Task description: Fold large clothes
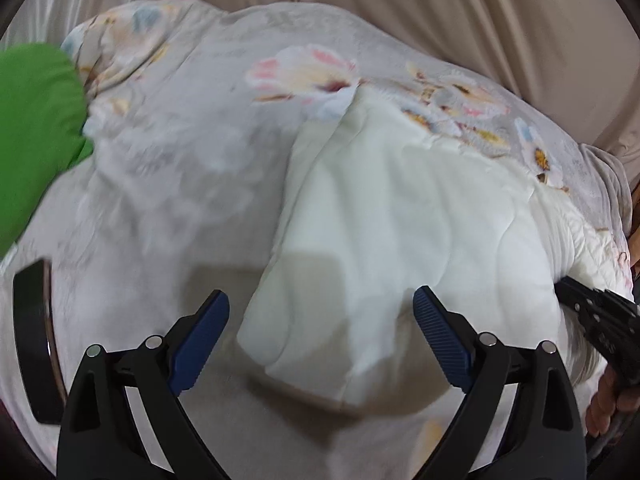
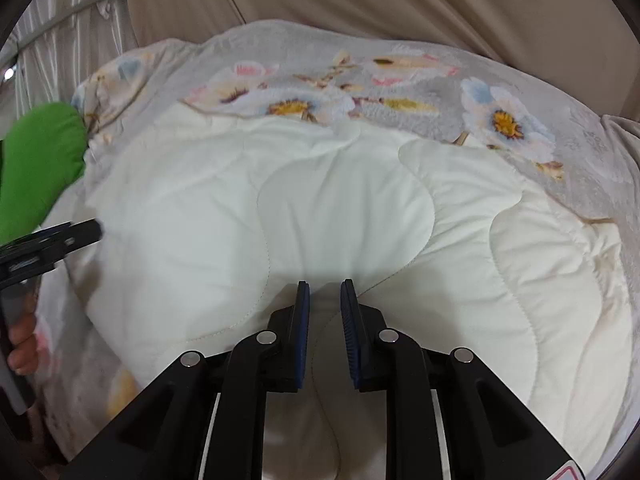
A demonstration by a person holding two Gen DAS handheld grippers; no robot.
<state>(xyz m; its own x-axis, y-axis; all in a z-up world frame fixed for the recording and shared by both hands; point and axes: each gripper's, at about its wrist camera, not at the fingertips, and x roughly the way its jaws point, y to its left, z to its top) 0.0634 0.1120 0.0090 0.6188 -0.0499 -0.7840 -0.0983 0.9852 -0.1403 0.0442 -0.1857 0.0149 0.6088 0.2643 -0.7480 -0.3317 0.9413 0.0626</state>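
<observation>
A large quilt lies spread out, grey with a flower print (image 1: 192,128) on one side and cream-white quilted lining (image 1: 392,216) on the other. In the right wrist view the lining (image 2: 320,200) is turned up over the floral side (image 2: 400,76). My left gripper (image 1: 320,312) is open, hovering just above the folded-over white corner, holding nothing. My right gripper (image 2: 323,292) is nearly closed with a fold of the white lining between its blue pads. It also shows at the right edge of the left wrist view (image 1: 600,316).
A green cushion (image 1: 36,128) lies at the left, touching the quilt; it also shows in the right wrist view (image 2: 40,168). Beige fabric (image 1: 440,4) fills the background. A black curved object (image 1: 34,340) sits at the lower left.
</observation>
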